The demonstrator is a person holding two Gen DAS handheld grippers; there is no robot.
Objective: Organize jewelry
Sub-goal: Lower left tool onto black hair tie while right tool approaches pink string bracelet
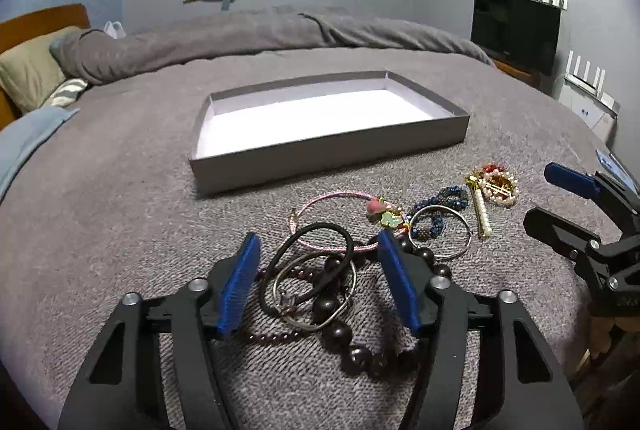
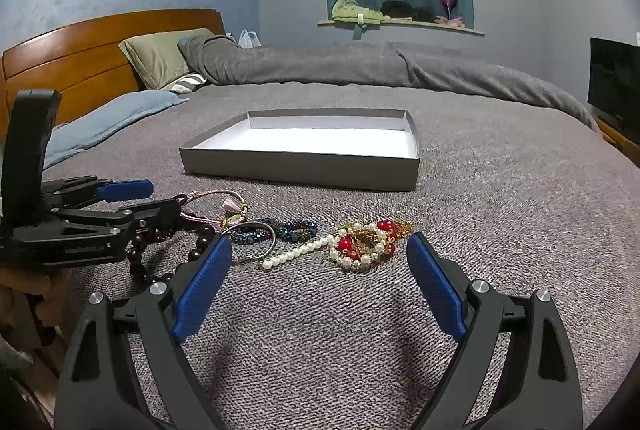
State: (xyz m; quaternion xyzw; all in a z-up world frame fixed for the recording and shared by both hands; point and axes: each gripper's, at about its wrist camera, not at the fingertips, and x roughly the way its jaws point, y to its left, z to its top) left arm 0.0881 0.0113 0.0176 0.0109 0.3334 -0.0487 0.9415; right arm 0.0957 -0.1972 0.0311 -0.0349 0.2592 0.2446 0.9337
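Note:
A shallow grey box (image 1: 328,146) with a white inside lies empty on the grey bed cover; it also shows in the right wrist view (image 2: 300,166). In front of it lies a heap of jewelry. My left gripper (image 1: 318,242) is open, its jaws either side of a black hair tie (image 1: 308,262), a silver bangle (image 1: 340,306) and dark wooden beads (image 1: 340,334). A pink cord bracelet (image 1: 340,196), blue beads (image 1: 440,198) and a second silver bangle (image 1: 440,230) lie beyond. My right gripper (image 2: 320,246) is open just short of a pearl, red and gold piece (image 2: 364,242).
The bed cover (image 2: 500,210) stretches around the box. Pillows (image 2: 160,54) and a wooden headboard (image 2: 80,50) are at the left. A rolled grey duvet (image 1: 260,30) lies behind the box. A black screen (image 1: 516,30) stands at the right.

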